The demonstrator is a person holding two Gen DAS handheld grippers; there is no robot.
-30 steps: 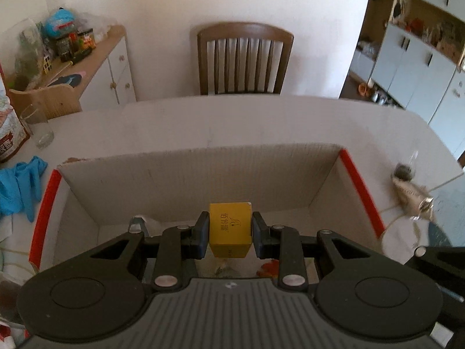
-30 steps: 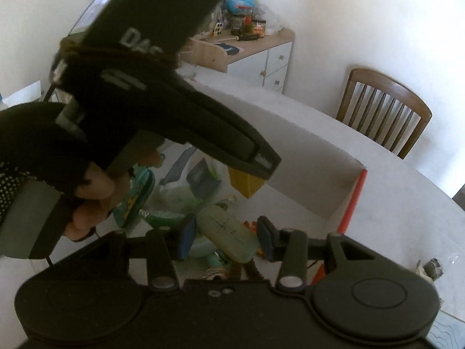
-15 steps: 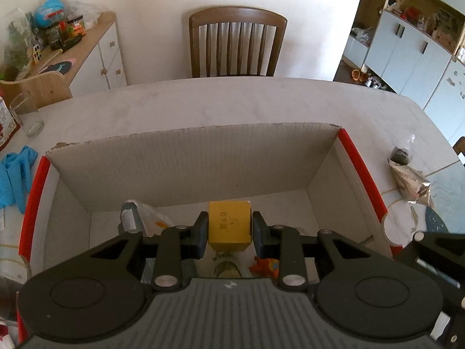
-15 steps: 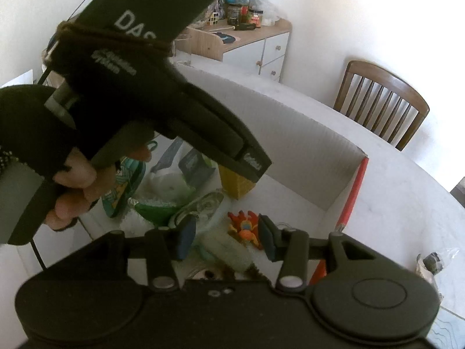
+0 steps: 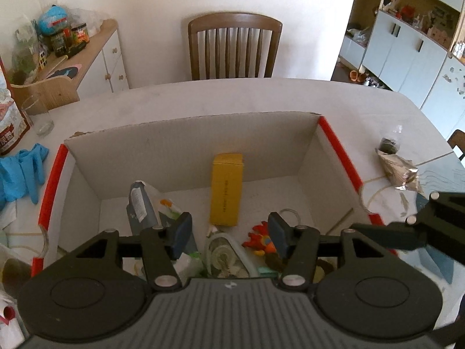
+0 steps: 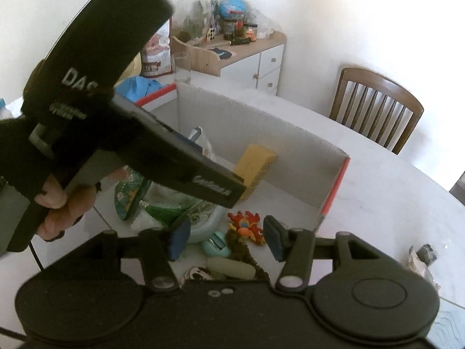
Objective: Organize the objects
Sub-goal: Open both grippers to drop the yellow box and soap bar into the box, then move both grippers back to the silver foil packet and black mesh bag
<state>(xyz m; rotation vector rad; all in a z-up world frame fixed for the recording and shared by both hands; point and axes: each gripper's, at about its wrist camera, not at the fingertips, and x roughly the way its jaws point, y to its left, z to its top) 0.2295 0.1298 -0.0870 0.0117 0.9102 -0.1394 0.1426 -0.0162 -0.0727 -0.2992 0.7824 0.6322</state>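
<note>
A yellow box (image 5: 226, 189) stands inside the open cardboard box (image 5: 189, 142), leaning against its far wall; it also shows in the right wrist view (image 6: 255, 165). My left gripper (image 5: 228, 232) is open and empty above the box's contents. My right gripper (image 6: 225, 238) is open and empty over an orange toy (image 6: 247, 226) and a pale green item (image 6: 232, 267). The box also holds a grey pouch (image 5: 139, 203), a clear bag (image 5: 223, 254) and the orange toy (image 5: 260, 240). The left tool and hand (image 6: 87, 133) fill the left of the right wrist view.
The box has red-edged side walls (image 5: 338, 148). On the white table (image 5: 232, 96) lie a blue glove (image 5: 20, 174), a glass (image 5: 37, 115) and a foil packet (image 5: 399, 170). A wooden chair (image 5: 235, 46) stands behind the table, a cluttered sideboard (image 5: 72, 61) at the left.
My left gripper opened and let go of the yellow box, which now stands in the cardboard box. My right gripper opened wider and released the pale green item; both pulled back upward.
</note>
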